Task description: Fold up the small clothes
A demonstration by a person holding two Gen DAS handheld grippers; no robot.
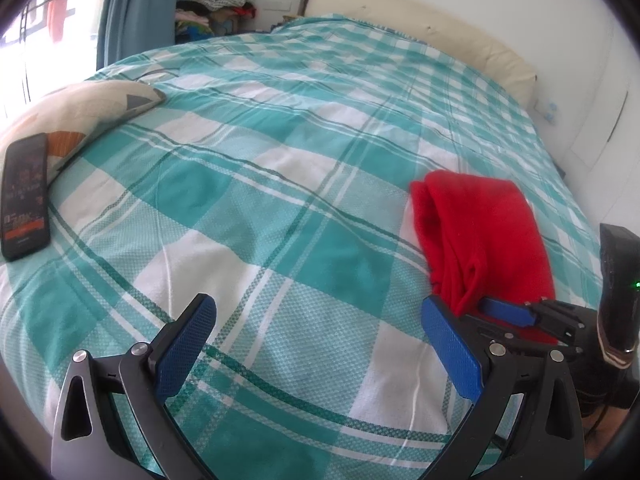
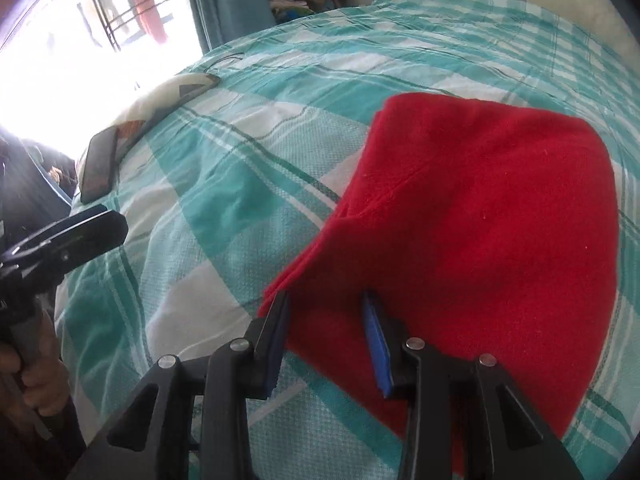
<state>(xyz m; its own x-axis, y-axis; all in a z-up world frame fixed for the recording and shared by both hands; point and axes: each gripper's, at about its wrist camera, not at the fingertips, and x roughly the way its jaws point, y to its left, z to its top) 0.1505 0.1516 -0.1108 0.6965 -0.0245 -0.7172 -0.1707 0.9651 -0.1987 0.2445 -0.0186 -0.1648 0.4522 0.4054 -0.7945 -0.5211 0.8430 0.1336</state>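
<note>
Folded red garment lay on the checked bedspread, long axis running away toward the headboard.
Right gripper jaws narrowly parted around its near edge; left gripper gaped wide, empty.

Teal plaid bed, cream headboard, blue curtain, bright window

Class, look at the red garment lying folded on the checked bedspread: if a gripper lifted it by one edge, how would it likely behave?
The red garment would probably droop rather than hold its shape: its layered edges already sag softly. Its fuzzy, fleece-like surface suggests it grips well, not slippery. It likely unfolds when lifted by one layer, as nothing visible holds the stacked layers together.
</note>
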